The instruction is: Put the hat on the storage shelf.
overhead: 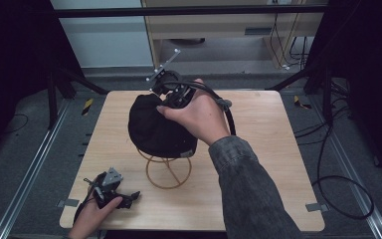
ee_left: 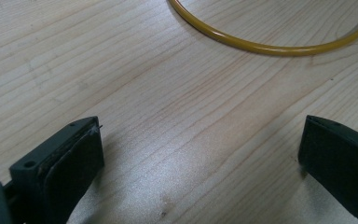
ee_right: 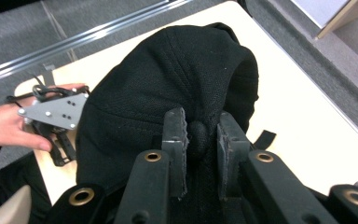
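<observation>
A black cap sits on top of a yellow wire stand in the middle of the wooden table. My right gripper is at the cap's far upper side, shut on a fold of the black fabric pinched between its two pads. My left gripper rests low near the table's front left edge, its jaws wide open over bare wood with nothing between them. The stand's yellow base ring curves just ahead of the left gripper.
Black cables lie on the grey floor right of the table. Metal rails run along the floor at the left. A light wooden cabinet stands behind the table. Dark frame posts rise at the back corners.
</observation>
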A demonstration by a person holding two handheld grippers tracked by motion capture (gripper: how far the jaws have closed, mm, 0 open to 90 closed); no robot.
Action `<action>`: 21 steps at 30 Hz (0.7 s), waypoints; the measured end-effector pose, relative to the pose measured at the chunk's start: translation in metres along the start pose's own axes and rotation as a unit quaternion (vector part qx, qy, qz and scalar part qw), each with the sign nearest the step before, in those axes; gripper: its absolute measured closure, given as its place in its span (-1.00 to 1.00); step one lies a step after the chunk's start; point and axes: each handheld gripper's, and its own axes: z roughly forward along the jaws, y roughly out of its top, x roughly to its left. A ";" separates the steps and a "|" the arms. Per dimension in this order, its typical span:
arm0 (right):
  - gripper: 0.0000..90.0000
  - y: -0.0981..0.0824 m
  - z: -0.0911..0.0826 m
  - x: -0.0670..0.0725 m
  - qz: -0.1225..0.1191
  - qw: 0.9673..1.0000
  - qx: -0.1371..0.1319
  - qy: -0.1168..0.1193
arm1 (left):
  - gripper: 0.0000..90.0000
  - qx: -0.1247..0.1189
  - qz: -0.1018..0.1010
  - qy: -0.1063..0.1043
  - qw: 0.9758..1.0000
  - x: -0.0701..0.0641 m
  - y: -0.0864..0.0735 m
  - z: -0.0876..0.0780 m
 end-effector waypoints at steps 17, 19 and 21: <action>0.63 0.005 0.027 0.005 -0.005 0.999 0.032 -0.009 | -1.00 0.000 0.001 0.000 1.000 0.000 0.000 0.000; 0.62 0.005 0.029 0.005 -0.005 0.999 0.032 -0.007 | -1.00 0.000 0.001 -0.001 1.000 0.000 0.000 0.000; 0.60 0.004 0.029 0.005 -0.004 0.999 0.031 -0.006 | -1.00 0.000 0.001 0.000 1.000 0.000 0.000 0.000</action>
